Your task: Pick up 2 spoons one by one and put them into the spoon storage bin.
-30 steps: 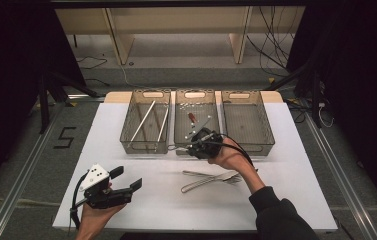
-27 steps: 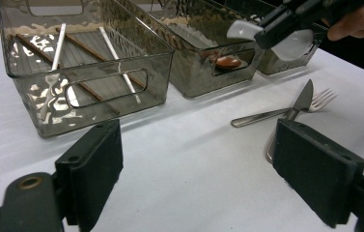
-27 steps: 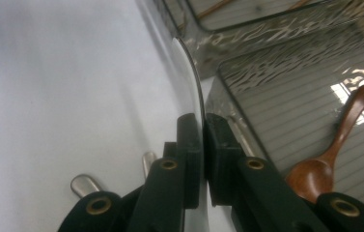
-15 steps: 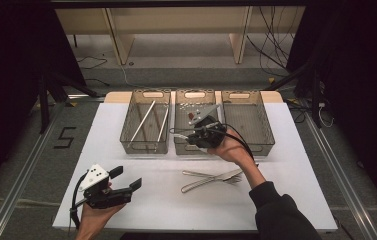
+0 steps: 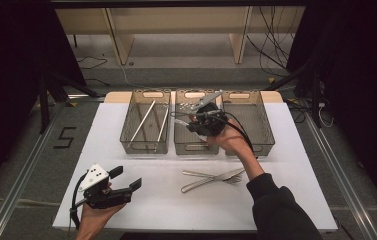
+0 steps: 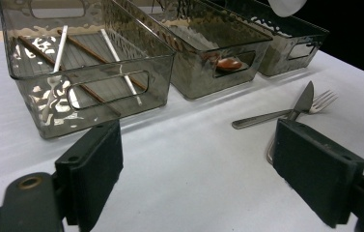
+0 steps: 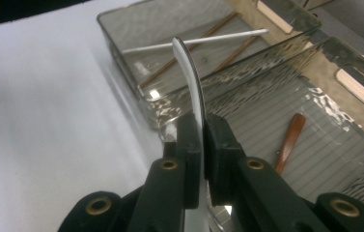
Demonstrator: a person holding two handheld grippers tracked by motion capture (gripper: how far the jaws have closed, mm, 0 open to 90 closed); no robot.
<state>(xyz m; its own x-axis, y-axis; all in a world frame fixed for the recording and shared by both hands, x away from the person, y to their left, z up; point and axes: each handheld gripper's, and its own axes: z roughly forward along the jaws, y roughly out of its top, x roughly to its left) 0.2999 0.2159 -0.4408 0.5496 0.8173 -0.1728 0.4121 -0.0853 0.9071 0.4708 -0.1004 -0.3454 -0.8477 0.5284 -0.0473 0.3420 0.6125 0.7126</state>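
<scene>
Three bins (image 5: 145, 129) — chopsticks (image 5: 143, 120) leftmost

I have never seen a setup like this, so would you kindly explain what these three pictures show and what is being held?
A person sits at a white table with a hand-held two-jaw gripper in each hand. One camera looks down from above; the other two ride on the grippers, looking along their black jaws. Three clear bins stand in a row, the left one holding chopsticks. A fork and knife lie crossed on the table. The right gripper is shut on a white spoon above the middle bin. The left gripper rests open, holding nothing.
</scene>
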